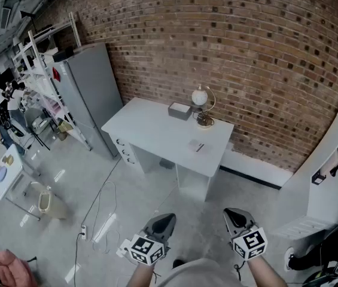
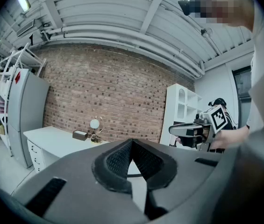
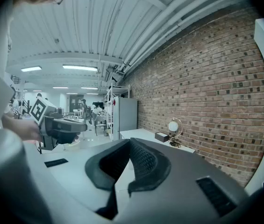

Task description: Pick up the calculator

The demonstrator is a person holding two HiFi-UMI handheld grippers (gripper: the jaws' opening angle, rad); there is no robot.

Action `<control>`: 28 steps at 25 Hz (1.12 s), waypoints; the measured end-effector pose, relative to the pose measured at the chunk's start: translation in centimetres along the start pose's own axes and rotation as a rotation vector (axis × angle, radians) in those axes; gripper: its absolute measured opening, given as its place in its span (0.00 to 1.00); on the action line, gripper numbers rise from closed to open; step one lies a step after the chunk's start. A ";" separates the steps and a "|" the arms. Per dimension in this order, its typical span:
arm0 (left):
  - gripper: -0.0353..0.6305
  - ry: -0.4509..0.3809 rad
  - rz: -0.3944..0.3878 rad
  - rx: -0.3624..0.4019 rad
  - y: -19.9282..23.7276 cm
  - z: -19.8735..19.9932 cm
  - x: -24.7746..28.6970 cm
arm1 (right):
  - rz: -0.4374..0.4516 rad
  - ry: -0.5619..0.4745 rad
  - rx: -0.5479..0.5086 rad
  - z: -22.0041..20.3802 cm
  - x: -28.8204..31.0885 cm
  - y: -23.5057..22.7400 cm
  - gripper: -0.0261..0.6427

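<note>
calculator [image 1: 196, 146] — on desk [image 1: 148, 130] | left tool [image 1: 165, 219], right tool [image 1: 233, 213] — closed, far off

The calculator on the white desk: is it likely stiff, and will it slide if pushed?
The calculator lies flat and looks thin, so it is probably stiff and light. On the white desk it may slide when pushed, rather than roll or tip. It is too small here to judge its surface.

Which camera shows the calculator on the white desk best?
The head view: looking down, it shows the calculator lying flat on the desk, though small. Both gripper views see the desk nearly edge-on, so the calculator cannot be made out there.
</note>
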State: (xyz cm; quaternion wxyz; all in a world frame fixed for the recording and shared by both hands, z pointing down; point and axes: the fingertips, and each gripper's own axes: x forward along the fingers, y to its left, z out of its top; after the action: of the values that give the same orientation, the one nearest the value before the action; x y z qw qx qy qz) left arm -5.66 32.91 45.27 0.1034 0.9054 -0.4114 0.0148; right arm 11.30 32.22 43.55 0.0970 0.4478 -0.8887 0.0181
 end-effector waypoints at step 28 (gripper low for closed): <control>0.07 0.012 -0.004 -0.017 1.2 -0.3 0.0 | -0.018 -0.005 0.046 0.1 1.1 0.0 0.08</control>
State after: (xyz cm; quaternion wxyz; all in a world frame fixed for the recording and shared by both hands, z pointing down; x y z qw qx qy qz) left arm -6.57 32.18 45.78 0.1137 0.9053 -0.4089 0.0165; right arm 10.63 31.30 43.69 0.0847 0.4579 -0.8842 0.0363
